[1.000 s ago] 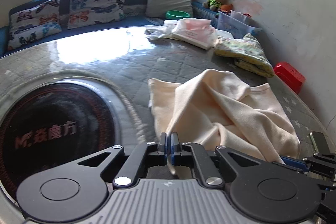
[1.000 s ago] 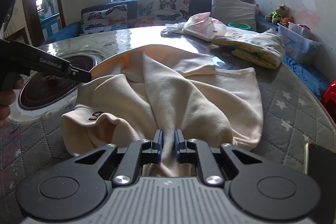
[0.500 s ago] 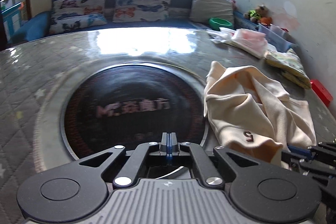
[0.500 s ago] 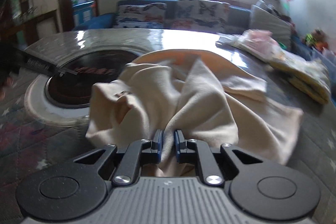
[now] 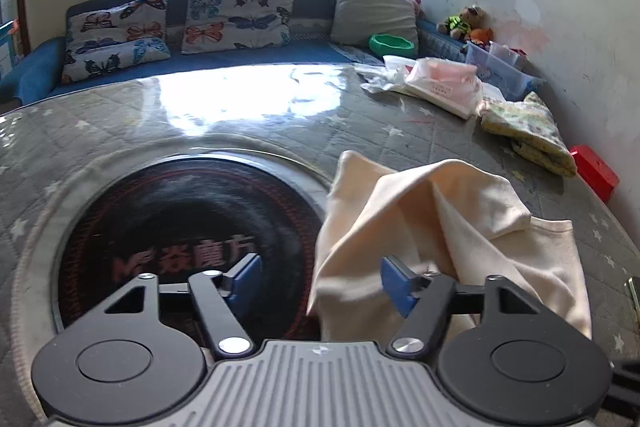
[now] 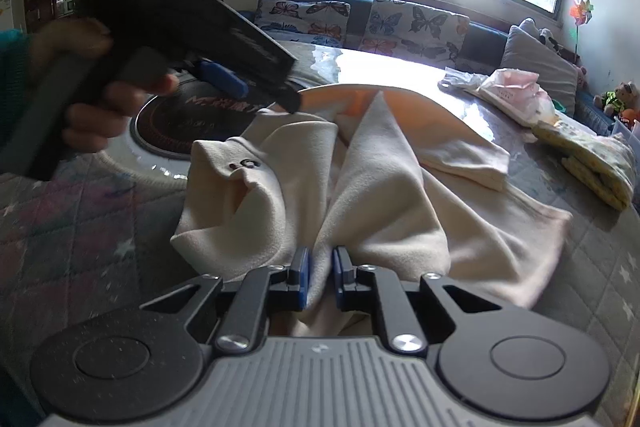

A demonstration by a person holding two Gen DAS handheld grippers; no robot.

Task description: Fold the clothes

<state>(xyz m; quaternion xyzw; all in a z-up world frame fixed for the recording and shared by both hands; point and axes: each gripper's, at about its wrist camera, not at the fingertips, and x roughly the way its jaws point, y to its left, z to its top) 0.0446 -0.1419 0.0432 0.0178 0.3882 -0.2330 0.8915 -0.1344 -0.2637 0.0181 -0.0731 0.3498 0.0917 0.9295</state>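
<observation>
Pinching a bunched fold of the cream garment [image 6: 360, 187] between its blue pads, my right gripper [image 6: 319, 277] sits at the near edge of the quilted table [image 6: 80, 227]. My left gripper [image 5: 318, 281] is spread wide, with nothing between its fingers, poised over the garment's left edge beside the round black hotplate [image 5: 180, 247] set into the tabletop. The garment lies crumpled on the table's right half. Folded yellow-patterned cloth [image 5: 528, 131] and a pink packet [image 5: 444, 83] rest near the far right edge.
</observation>
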